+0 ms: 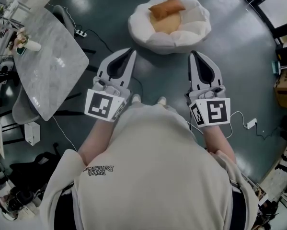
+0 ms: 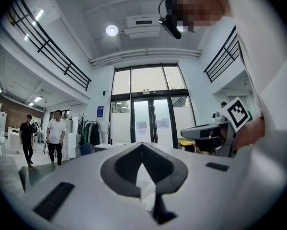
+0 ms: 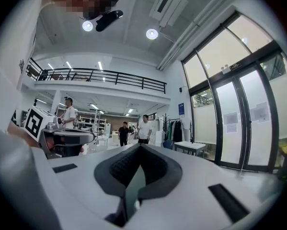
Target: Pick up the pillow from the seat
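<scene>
Pillow (image 1: 166, 7): on seat (image 1: 193, 30).
Your left hand-held gripper (image 1: 132, 51), right hand-held gripper (image 1: 192, 54): closed, empty, before seat.
Table (image 1: 52, 61): left of seat.
Floor (image 1: 239, 56): dark grey.

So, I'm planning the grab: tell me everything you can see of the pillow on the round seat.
The pillow is a small, plump, orange-tan rectangle, cloth by its look, with soft rounded corners. It lies flat and slightly askew in the hollow of the puffy white seat on the floor, toward its far side. A paler tan patch shows beneath it; second cushion or seat part, I cannot tell. The left gripper and right gripper are both apart from it.
</scene>
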A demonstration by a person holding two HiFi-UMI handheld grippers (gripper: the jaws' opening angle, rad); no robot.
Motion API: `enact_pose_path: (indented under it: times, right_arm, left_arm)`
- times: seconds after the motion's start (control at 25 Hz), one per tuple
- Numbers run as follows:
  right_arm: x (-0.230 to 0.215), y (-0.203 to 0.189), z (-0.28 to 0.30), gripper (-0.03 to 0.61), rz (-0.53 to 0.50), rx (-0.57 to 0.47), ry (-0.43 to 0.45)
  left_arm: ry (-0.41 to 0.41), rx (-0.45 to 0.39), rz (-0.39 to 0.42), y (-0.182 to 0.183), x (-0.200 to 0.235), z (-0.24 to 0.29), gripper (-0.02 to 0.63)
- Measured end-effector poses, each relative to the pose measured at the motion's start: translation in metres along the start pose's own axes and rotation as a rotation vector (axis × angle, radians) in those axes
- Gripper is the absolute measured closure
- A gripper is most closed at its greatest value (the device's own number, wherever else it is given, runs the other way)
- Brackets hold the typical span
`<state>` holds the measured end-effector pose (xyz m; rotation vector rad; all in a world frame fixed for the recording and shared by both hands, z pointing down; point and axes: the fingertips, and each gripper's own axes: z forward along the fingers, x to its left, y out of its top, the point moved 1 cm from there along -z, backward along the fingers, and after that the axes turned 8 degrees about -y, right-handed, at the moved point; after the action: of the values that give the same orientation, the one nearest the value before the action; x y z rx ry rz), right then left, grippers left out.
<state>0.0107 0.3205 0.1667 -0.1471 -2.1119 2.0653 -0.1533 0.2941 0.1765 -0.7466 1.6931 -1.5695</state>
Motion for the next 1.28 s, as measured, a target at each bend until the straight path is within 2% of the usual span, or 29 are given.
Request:
enact_pose_path:
  times: [0.64, 1.04, 1.28]
  right_arm:
    - [-0.058, -0.014, -0.02, 0.569, 0.012, -0.03, 0.057]
    - [-0.085, -0.01, -0.025, 0.569, 0.031, -0.077, 0.037]
    - [-0.097, -0.025, -0.015, 0.569, 0.038, -0.079, 0.022]
  left_arm:
    - [0.034, 0.008, -0.014, -0.011, -0.06, 0.043, 0.604]
    - [0.027, -0.014, 0.027, -0.003, -0.07, 0.067, 0.604]
    - [0.005, -0.014, 0.024, -0.02, -0.069, 0.088, 0.604]
